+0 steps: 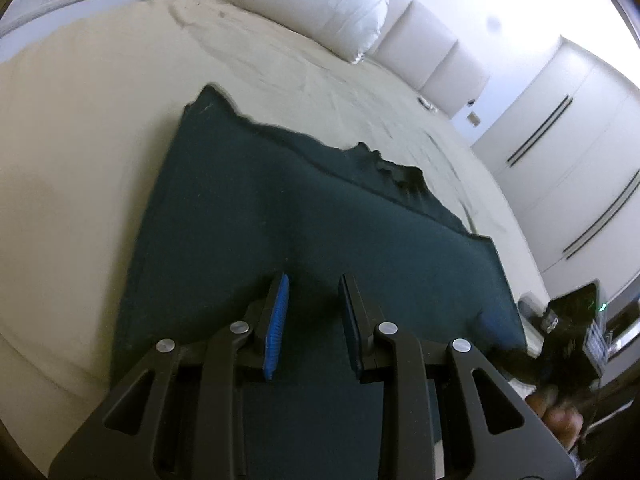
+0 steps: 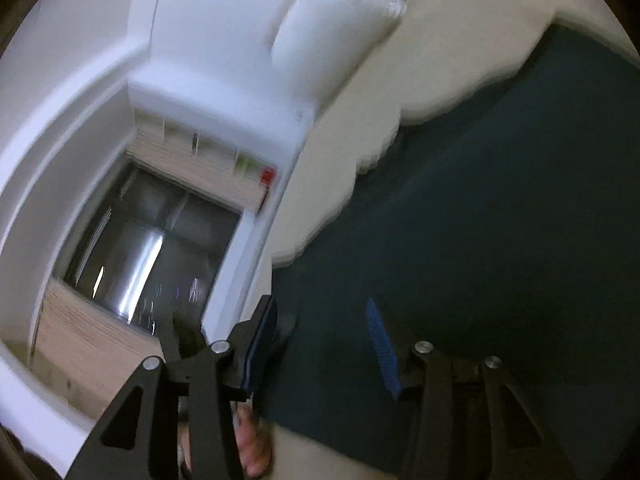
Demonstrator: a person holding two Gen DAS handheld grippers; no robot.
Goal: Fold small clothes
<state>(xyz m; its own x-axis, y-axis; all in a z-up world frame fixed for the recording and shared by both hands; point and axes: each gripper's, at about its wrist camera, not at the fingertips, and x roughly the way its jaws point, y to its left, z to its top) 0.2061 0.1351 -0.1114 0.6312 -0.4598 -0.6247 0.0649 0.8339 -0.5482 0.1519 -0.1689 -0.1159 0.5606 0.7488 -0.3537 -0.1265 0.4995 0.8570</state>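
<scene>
A dark green garment (image 1: 280, 208) lies spread flat on a cream bed sheet (image 1: 80, 120), its far edge ragged and wrinkled. My left gripper (image 1: 312, 280) is open and empty, hovering over the garment's near part. The right gripper shows at the right edge of the left wrist view (image 1: 568, 320), by the garment's right corner. In the blurred right wrist view the same garment (image 2: 500, 200) fills the right half. My right gripper (image 2: 322, 304) is open and empty above the garment's edge.
A white pillow (image 1: 320, 4) and a white padded headboard (image 1: 436, 60) lie beyond the garment. White wardrobe doors (image 1: 580, 140) stand to the right. In the right wrist view the bed's edge (image 2: 312, 160) drops to a white wall and a dark window (image 2: 152, 240).
</scene>
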